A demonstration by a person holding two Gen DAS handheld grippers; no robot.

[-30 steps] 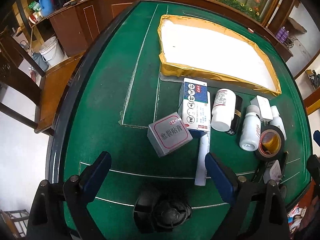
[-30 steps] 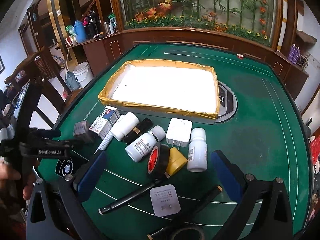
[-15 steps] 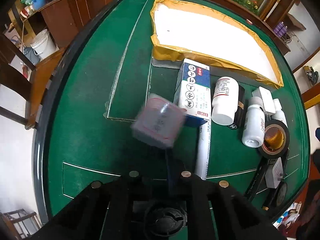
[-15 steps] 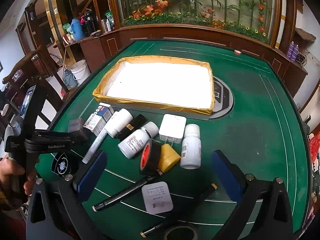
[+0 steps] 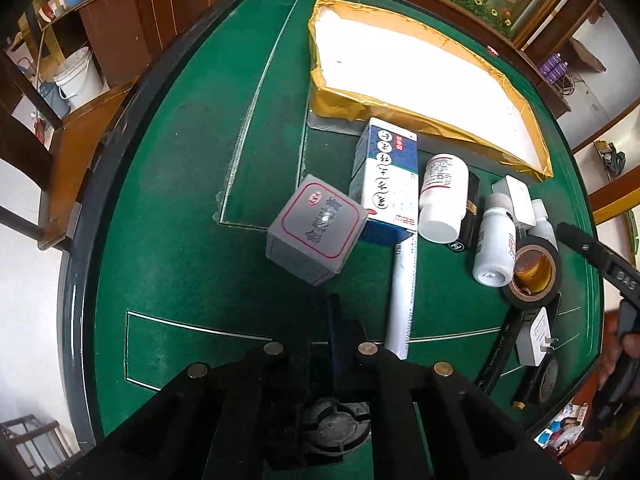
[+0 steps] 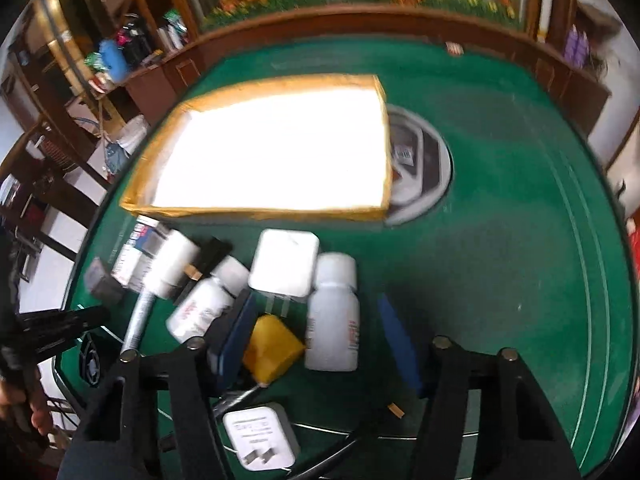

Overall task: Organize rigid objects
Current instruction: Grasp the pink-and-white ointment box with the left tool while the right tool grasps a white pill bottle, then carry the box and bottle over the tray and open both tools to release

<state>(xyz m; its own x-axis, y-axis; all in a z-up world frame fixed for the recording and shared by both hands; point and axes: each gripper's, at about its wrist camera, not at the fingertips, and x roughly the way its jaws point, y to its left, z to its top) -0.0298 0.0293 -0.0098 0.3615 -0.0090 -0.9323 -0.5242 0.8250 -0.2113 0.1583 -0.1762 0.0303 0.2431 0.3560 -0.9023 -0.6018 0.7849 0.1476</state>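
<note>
In the left wrist view my left gripper (image 5: 334,304) is shut, its tips pinching the lower corner of a grey box (image 5: 316,232) with a red-lined label. The box hangs tilted, corner down, just above the green table (image 5: 180,240). The right wrist view shows the same grey box (image 6: 102,280) at the left gripper's tip (image 6: 96,314). My right gripper (image 6: 316,340) is closing around a white bottle (image 6: 332,312) and a yellow block (image 6: 272,348). Its right pad (image 6: 400,344) stands clear of the bottle. A yellow-rimmed tray (image 5: 400,116) with a white floor lies beyond.
A blue-and-white medicine box (image 5: 390,176), a white bottle (image 5: 442,196), a white tube (image 5: 402,300) and a black tape roll (image 5: 534,276) lie beside the grey box. A white adapter (image 6: 286,264) and a charger (image 6: 260,440) sit near the right gripper. Chairs stand past the table's left edge.
My left gripper shut and the grey box came up off the table, tilted onto a corner. My right gripper dropped towards the bottle and yellow block, and its jaws narrowed.
</note>
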